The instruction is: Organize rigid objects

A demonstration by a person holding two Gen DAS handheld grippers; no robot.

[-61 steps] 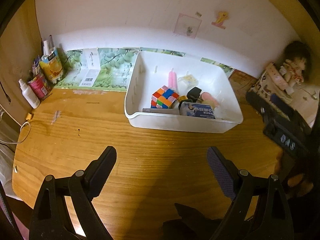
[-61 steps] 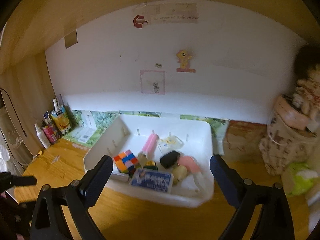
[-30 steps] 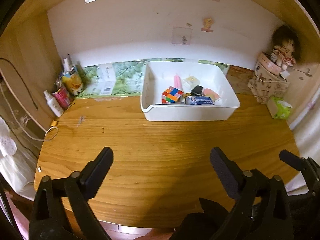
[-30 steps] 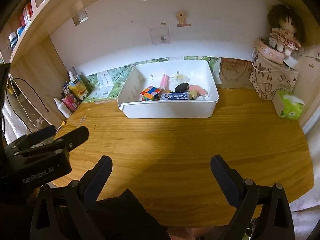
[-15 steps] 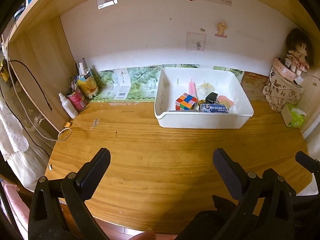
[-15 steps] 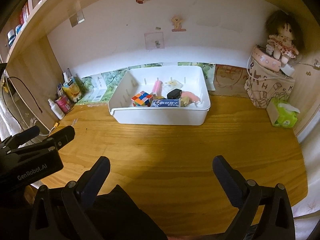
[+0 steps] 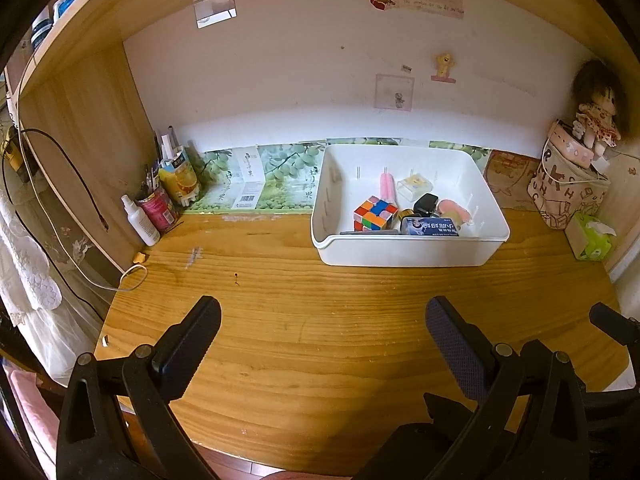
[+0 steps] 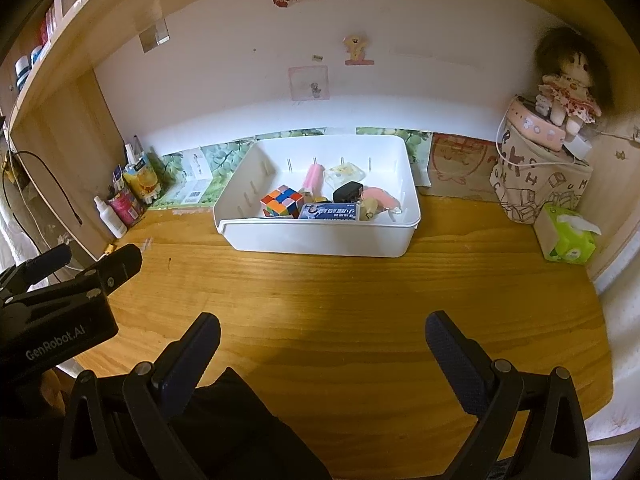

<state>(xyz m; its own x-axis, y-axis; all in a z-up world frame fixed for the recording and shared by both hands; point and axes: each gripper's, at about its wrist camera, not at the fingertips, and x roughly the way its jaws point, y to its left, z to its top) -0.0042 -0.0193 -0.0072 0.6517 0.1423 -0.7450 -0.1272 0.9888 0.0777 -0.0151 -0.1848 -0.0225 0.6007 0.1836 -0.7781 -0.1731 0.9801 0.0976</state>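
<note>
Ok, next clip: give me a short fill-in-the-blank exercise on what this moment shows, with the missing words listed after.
1. The puzzle cube lies inside the white ____ at the back of the desk.
2. Both the left tongs and the right tongs are open and hold ____.
3. The green tissue pack sits at the desk's ____ edge, below the doll.
4. The blue box rests against the bin's ____ wall.

Missing words: bin; nothing; right; front
</note>
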